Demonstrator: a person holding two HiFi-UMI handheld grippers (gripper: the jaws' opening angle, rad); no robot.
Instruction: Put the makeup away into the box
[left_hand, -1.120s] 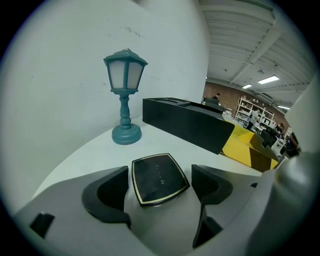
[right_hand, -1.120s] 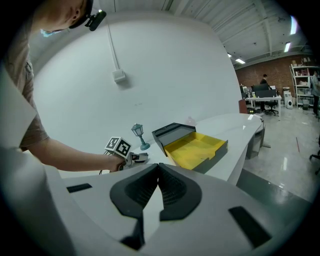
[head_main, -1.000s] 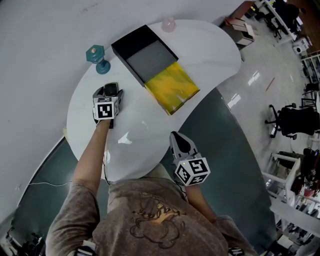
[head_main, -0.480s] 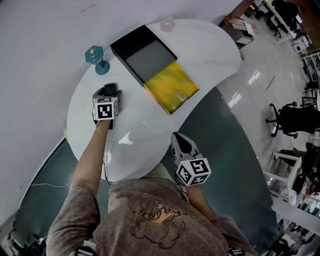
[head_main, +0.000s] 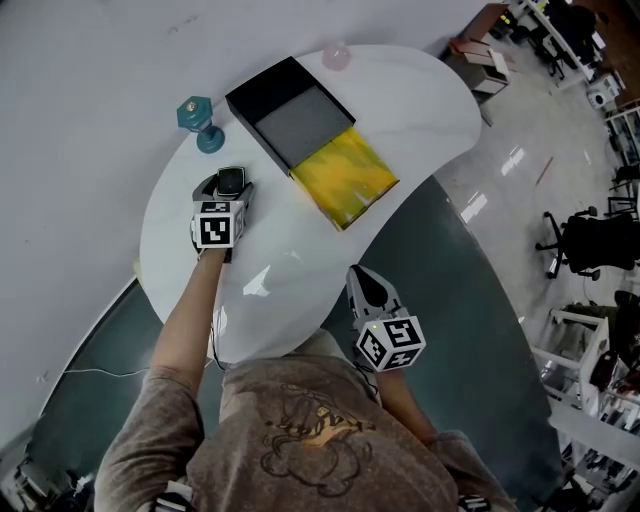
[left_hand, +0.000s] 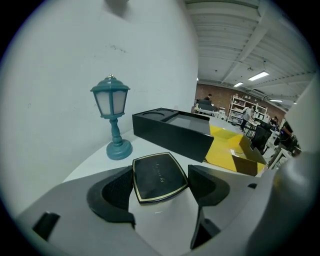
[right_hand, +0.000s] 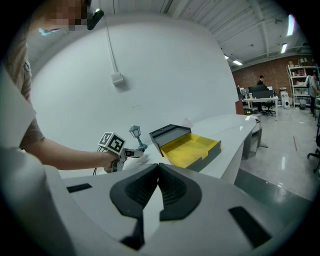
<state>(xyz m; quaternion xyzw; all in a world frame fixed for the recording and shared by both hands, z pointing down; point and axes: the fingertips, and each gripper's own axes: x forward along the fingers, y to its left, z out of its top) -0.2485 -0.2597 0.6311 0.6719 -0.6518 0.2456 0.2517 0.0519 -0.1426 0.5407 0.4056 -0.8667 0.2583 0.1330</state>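
A black makeup compact (left_hand: 159, 176) with a gold rim sits flat between the jaws of my left gripper (left_hand: 160, 184). The jaws have just been closing, and both pads now press on its sides. In the head view the left gripper (head_main: 230, 186) hovers a little above the white table (head_main: 300, 262), left of the open box. The box has a black part with a grey inset (head_main: 298, 122) and a yellow part (head_main: 345, 176). My right gripper (right_hand: 159, 182) is shut with nothing in it, and it hangs near the table's front edge (head_main: 362, 286).
A small teal lantern lamp (head_main: 200, 122) stands by the wall, just beyond the left gripper and left of the box (left_hand: 172, 131). A pale pink object (head_main: 337, 54) sits at the table's far edge. Past the curved right rim lies office floor with chairs.
The left gripper's jaws have narrowed onto the compact and the gripper has risen slightly with it. The right gripper has stayed put.
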